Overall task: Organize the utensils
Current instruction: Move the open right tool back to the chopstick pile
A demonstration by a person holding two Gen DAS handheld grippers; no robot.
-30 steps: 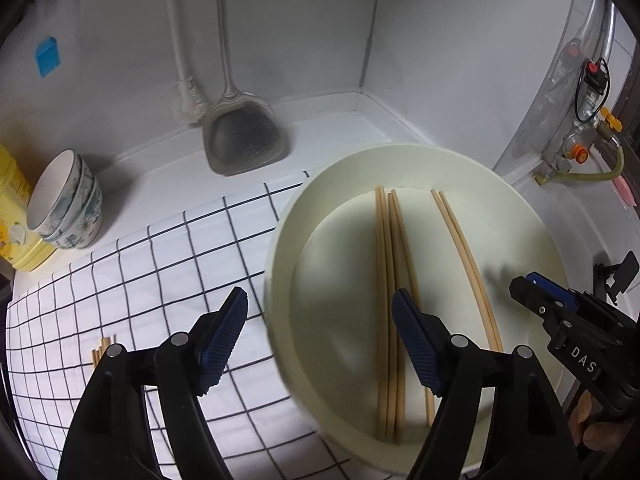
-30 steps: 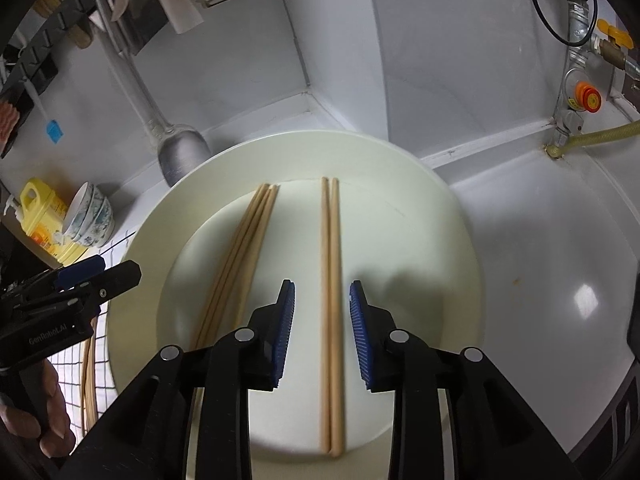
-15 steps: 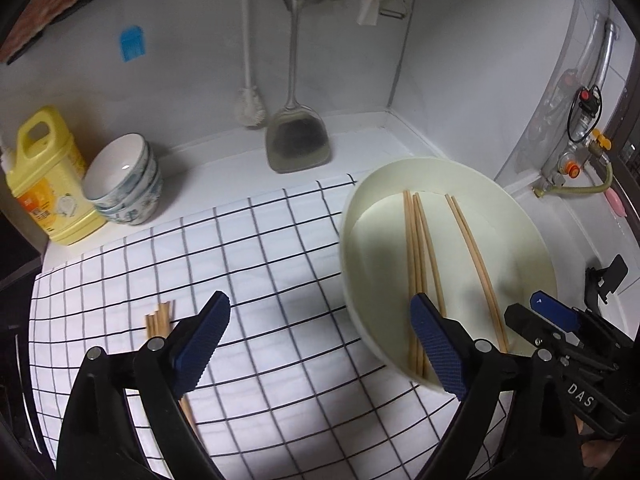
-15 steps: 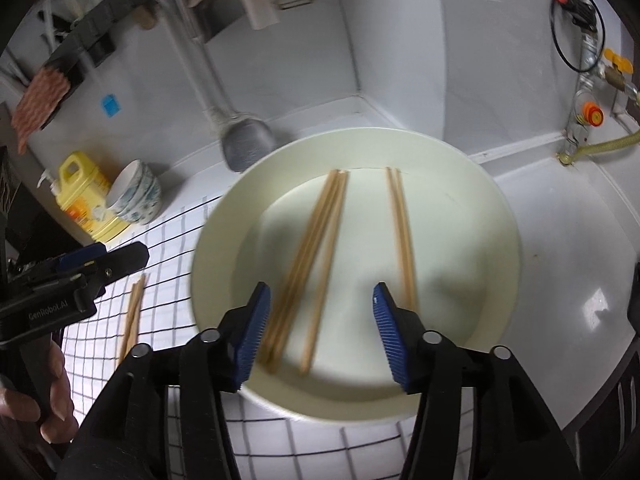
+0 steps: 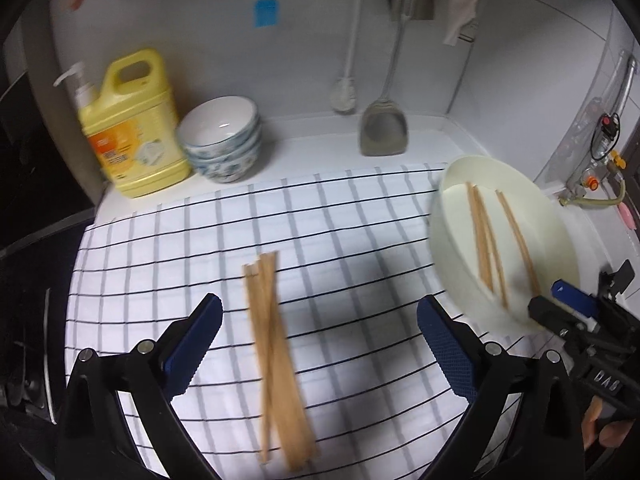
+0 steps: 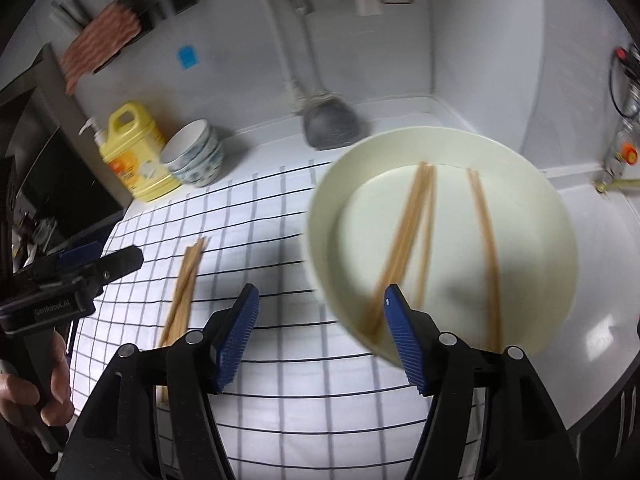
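A bundle of wooden chopsticks (image 5: pixel 276 360) lies on the black-and-white checked cloth (image 5: pixel 352 216). My left gripper (image 5: pixel 320 336) hovers above it, its jaws opening wide, the pads clear of the sticks. To the right stands a cream basin (image 5: pixel 560 244) with more chopsticks (image 5: pixel 484 240) lying in it. My right gripper (image 6: pixel 322 334) hangs over the basin's (image 6: pixel 532 240) near left rim, its jaws opening and nothing between them. Loose chopsticks (image 6: pixel 404 252) lie in the basin, and the bundle (image 6: pixel 184 288) shows to the left on the cloth.
A yellow detergent bottle (image 5: pixel 128 128) and stacked bowls (image 5: pixel 220 140) stand at the back left by the wall. A metal spatula (image 5: pixel 382 128) and a brush (image 5: pixel 344 92) hang there. Gas fittings (image 5: pixel 596 176) sit at the right. A hand (image 6: pixel 32 392) holds the left gripper.
Both grippers have pulled back and to the left, away from the basin and over the cloth. Their jaws have widened. The bundle on the cloth now lies under the left gripper.
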